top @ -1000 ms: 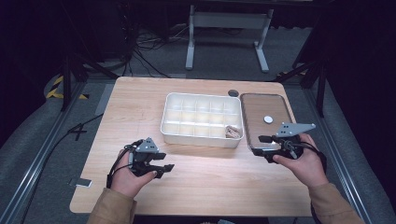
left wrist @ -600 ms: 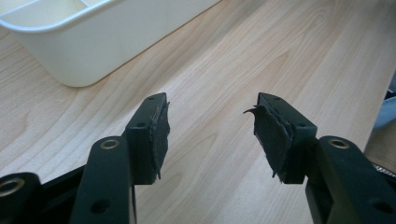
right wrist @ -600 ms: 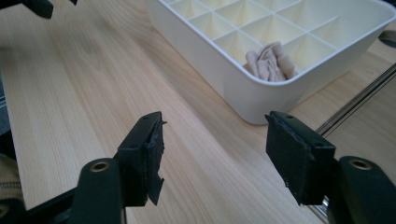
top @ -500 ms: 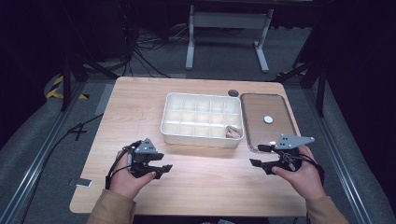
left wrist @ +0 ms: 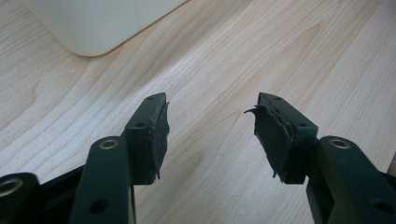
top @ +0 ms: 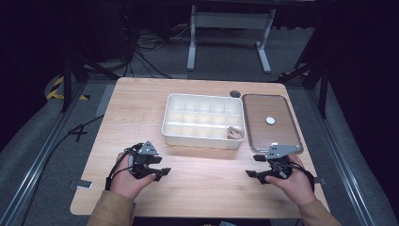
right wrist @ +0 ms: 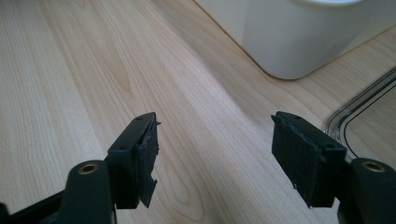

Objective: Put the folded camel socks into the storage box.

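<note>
Wooden table (top: 197, 188) carries a tray (top: 256, 146) with 1 white disc (top: 270, 120), lying beyond the empty, just-widened right gripper (top: 254, 165), the nearer; left gripper (top: 163, 165) also wide.

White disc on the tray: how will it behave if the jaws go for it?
The white disc looks small and flat, so probably light and hard to get the jaws under. The tray looks smooth and glossy, so it may slide when pushed. Lying flat, it seems unlikely to roll.
</note>
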Available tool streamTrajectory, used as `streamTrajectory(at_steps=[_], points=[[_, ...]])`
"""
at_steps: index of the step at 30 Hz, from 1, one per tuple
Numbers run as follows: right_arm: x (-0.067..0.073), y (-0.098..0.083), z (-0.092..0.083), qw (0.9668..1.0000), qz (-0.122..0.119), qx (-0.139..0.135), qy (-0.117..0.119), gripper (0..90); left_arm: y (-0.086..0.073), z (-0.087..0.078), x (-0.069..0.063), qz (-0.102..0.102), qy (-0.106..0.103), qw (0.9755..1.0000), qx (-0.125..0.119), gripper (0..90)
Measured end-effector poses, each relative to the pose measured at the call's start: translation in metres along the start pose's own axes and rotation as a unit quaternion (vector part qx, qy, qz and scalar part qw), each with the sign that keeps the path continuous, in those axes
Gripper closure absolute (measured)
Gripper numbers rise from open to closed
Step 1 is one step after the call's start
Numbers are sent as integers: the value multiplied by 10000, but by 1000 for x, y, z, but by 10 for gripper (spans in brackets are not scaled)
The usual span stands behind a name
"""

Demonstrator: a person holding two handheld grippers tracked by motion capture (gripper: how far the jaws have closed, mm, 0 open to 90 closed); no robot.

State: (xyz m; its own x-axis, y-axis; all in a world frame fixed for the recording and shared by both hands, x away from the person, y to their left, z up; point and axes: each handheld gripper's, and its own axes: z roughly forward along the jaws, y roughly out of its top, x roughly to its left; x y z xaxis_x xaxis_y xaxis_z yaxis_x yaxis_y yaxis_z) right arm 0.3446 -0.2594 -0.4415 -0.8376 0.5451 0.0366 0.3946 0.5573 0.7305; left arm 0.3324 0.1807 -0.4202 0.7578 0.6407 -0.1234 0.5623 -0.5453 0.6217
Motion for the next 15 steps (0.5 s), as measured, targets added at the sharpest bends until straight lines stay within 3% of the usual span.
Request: streamTrajectory(at_steps=[6,9,15], points=[[3,-10,16,9997,-67,220,86,314,-4,8,4,-66,-75,9995,315,441],[6,-13,24,9992,-185,331,115,310,-5,11,6,-64,-135,9994,323,440],[10,-17,35,9991,-308,281,108,295,-7,14,7,-76,-181,9990,413,439]])
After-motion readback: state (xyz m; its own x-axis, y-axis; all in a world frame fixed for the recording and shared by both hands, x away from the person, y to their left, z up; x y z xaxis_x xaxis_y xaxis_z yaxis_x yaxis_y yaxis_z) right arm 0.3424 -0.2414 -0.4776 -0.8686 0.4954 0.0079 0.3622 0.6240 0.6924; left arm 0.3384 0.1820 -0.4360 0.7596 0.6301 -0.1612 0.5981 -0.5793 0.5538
